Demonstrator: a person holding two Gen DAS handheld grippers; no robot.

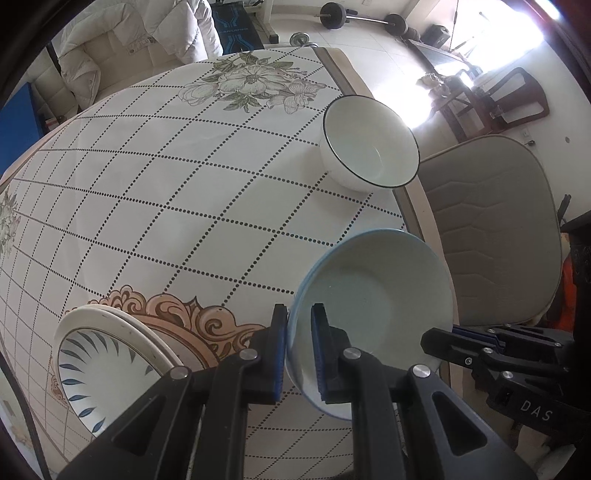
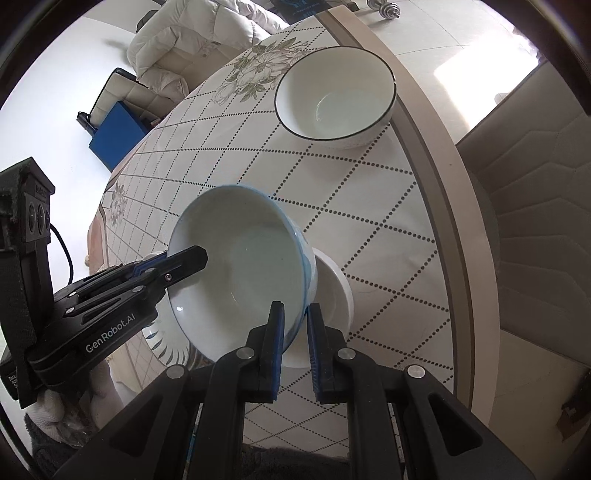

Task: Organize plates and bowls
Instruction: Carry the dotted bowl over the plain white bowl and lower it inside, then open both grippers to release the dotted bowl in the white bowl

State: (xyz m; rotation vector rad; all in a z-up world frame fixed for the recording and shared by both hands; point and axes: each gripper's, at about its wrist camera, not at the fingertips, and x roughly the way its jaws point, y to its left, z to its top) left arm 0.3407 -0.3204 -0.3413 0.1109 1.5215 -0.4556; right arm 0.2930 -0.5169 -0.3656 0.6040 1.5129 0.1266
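Pale tiled floor (image 1: pixel 369 48), sun glare at far right. Barbell (image 1: pixel 364 16) lying on it. Grey padded chair (image 1: pixel 491 229) beside the surface; white quilted coat (image 2: pixel 199 40) draped over a seat.

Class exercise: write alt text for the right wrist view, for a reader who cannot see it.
Two hand-held grippers pinch opposite sides of a blue-rimmed bowl, the right hand-held gripper at its near rim and the left hand-held gripper at its left rim. A black-rimmed white bowl sits farther back on the patterned tablecloth.
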